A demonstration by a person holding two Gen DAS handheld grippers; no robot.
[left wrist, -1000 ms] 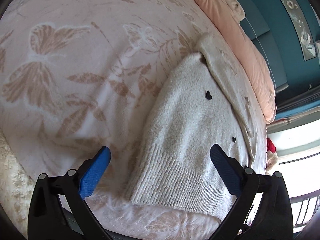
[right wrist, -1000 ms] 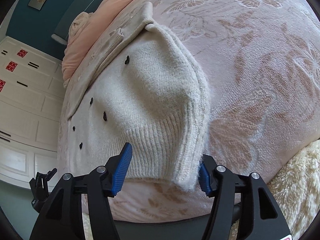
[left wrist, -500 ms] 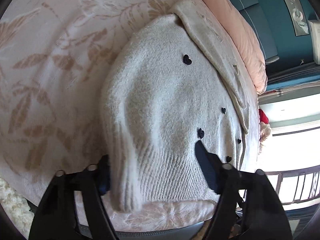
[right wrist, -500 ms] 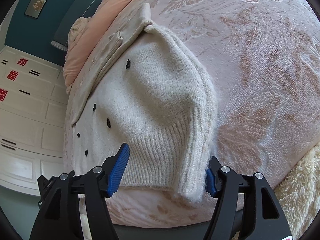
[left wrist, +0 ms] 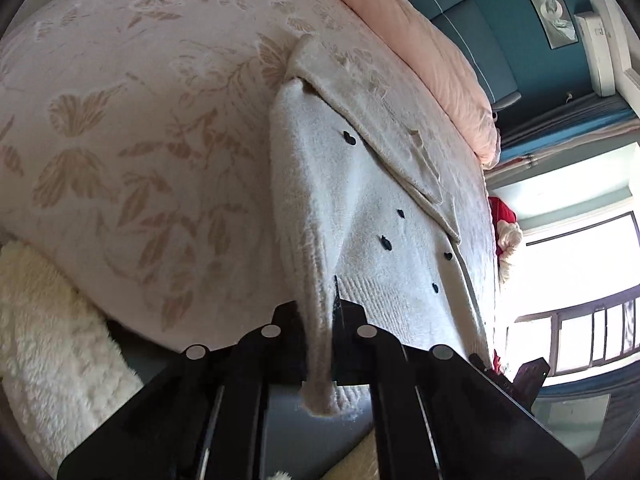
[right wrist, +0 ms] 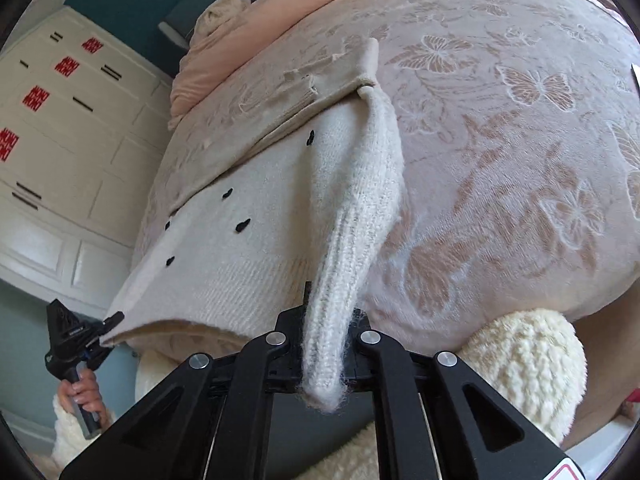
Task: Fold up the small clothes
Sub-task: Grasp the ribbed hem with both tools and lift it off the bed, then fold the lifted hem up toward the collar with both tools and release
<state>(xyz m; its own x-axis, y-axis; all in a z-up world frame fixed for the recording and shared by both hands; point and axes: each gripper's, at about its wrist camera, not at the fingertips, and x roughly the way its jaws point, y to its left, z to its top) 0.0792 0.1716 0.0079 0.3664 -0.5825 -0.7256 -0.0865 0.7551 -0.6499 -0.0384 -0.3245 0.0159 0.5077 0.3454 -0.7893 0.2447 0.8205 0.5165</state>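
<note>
A small cream knit cardigan (left wrist: pixel 360 208) with black heart buttons lies on a pink floral bedspread (left wrist: pixel 140 128); it also shows in the right wrist view (right wrist: pixel 248 240). My left gripper (left wrist: pixel 322 320) is shut on the ribbed hem at one bottom corner. My right gripper (right wrist: pixel 326 328) is shut on the ribbed hem at the opposite bottom corner. Both corners are pinched and lifted a little off the bed. The left gripper also shows in the right wrist view (right wrist: pixel 108 328), holding its corner at the bed's edge.
A peach quilt (left wrist: pixel 420 52) lies rolled along the far side of the bed. A teal headboard (left wrist: pixel 480 40) stands behind it. White wardrobes (right wrist: pixel 60 140) stand beyond the bed. A fluffy white sleeve (right wrist: pixel 528 360) is near the bed's front edge.
Both grippers closed on the cardigan's hem corners and lifted them. The hem has bunched up between the fingers, and both grippers pulled back toward the bed's edge.
</note>
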